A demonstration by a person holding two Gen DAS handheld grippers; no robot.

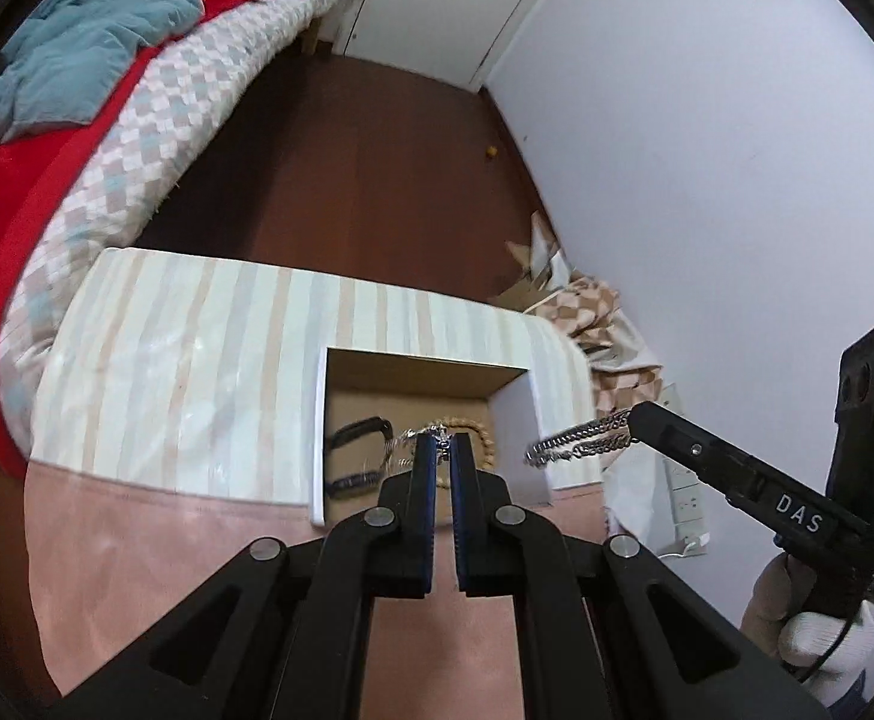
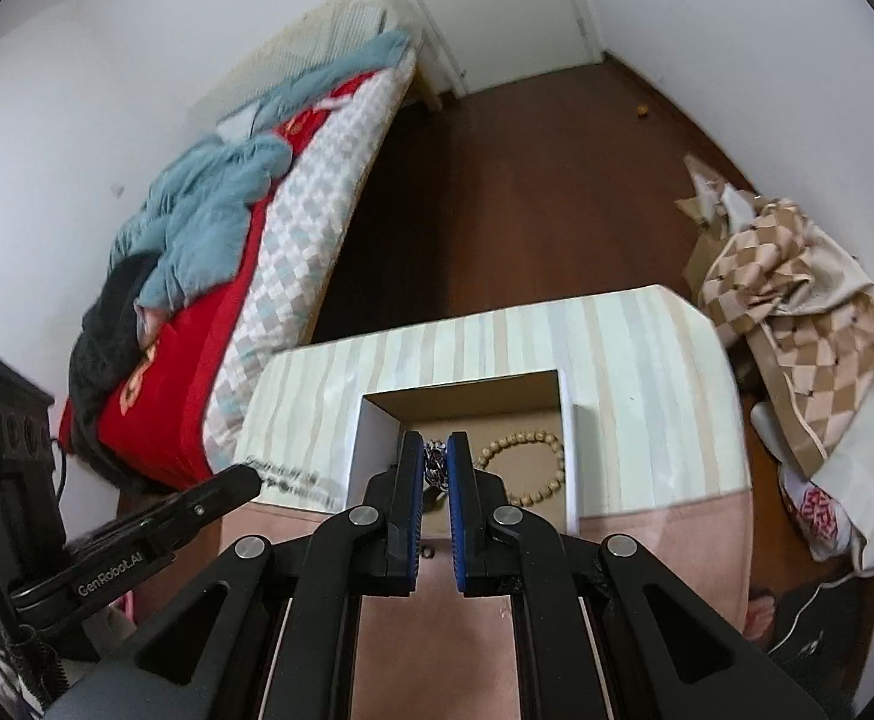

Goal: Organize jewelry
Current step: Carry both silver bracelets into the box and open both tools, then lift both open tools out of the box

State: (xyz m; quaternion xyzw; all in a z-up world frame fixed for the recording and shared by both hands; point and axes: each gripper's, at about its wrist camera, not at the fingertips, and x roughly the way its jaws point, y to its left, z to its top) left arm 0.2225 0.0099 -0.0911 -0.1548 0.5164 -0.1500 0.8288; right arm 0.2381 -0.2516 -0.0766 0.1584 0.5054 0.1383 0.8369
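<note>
Task progress: partly done, as a judgement. A wooden bead bracelet [image 2: 523, 468] and a black band [image 1: 356, 456] already lie on the cardboard floor of the open box [image 2: 567, 420]. The silver chain [image 1: 580, 438] is not yet inside; it is held in the air by both grippers.

Remaining work: lower the chain into the box and release it at both ends. Whether further jewelry waits outside the box cannot be told from these views.

Left gripper [image 1: 444, 444]: fingers fully closed, pinching one end of the chain at the tips; a small cluster of links shows between the blue pads.

Right gripper [image 2: 435, 462]: fingers fully closed on the other end of the chain; coarse silver links fill the narrow gap between the pads.

Chain location: above the box and the striped tabletop [image 2: 646, 372], spanning from one gripper to the other, clear of the surface.

Chain long axis: runs roughly level from the left gripper across to the right gripper, across the box opening rather than along its depth. In the left wrist view the visible part appears doubled into two strands side by side; motion blur leaves this uncertain.

Chain slack: the visible run looks nearly straight, with little sag.

Box orientation: opening faces up, near the front edge of the striped surface, next to the pink cloth [image 1: 155, 540].
</note>
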